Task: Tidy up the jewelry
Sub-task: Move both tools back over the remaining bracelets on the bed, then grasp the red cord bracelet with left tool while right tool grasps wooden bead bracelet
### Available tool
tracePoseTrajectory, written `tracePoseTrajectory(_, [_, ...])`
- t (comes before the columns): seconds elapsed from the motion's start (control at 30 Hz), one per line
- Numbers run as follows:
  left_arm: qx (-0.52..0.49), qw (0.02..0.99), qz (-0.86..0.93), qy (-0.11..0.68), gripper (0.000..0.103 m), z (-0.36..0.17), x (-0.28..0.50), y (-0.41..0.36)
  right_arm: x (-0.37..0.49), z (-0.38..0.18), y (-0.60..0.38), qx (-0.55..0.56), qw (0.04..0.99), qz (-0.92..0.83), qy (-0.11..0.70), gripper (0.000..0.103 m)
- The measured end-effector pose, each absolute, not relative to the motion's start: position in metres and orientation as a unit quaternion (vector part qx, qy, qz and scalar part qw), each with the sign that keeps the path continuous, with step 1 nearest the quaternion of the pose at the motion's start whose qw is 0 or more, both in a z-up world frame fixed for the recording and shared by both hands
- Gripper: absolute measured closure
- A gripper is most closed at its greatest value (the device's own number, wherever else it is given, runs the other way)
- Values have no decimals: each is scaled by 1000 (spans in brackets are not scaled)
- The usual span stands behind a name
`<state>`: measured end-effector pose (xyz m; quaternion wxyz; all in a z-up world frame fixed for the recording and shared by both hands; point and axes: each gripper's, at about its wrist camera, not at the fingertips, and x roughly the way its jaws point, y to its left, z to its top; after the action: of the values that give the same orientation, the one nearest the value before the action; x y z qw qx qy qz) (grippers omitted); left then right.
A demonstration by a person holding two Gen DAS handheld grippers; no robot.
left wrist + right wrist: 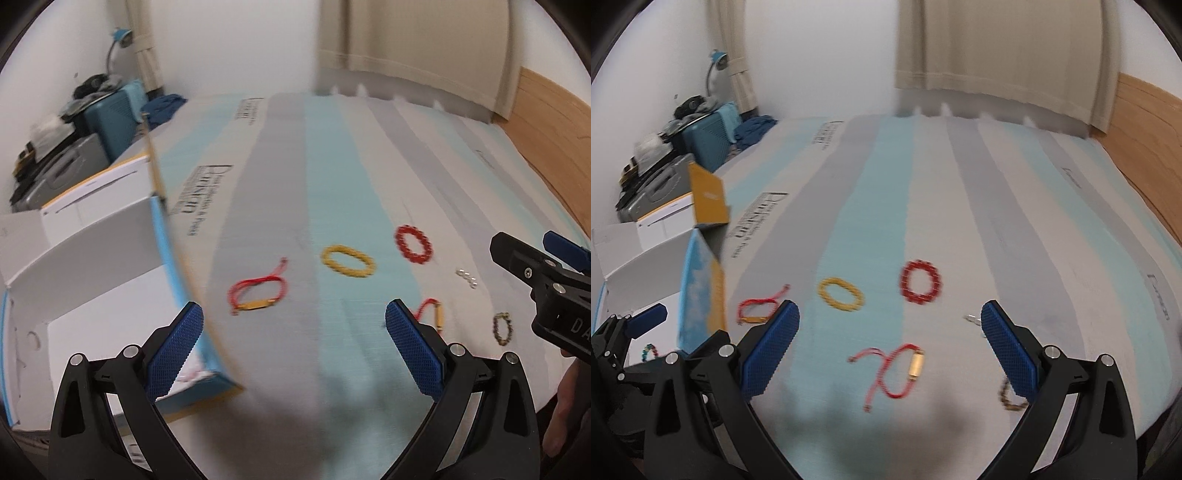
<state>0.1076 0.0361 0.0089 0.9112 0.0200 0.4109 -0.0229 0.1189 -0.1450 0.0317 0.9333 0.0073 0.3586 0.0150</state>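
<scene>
Several bracelets lie on a striped cloth. A red cord bracelet with a gold bar, a yellow bead bracelet and a red bead bracelet lie in a row. A second red cord bracelet with a gold tube lies nearer. A dark bead bracelet and small silver pieces lie at the right. An open blue and white box stands at the left, a bead bracelet inside. My left gripper is open and empty beside the box. My right gripper is open and empty over the gold-tube bracelet.
Blue suitcase and a grey case with clutter stand at the far left by the wall. Beige curtains hang behind. A wooden board borders the right side.
</scene>
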Motion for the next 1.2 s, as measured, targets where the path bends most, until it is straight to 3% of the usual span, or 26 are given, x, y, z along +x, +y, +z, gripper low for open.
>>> tracePoseTrajectory(0.57, [46, 886, -100, 451, 6, -48, 131, -66, 108, -14, -269, 39, 918, -59, 390, 8])
tracePoseTrajectory(1.03, [41, 866, -113, 485, 7, -106, 154, -85, 118, -77, -312, 42, 890, -68, 450, 8])
tracePoseTrajectory(1.2, [47, 862, -116, 492, 9, -121, 158, -88, 123, -101, -314, 30, 877, -61, 476, 15])
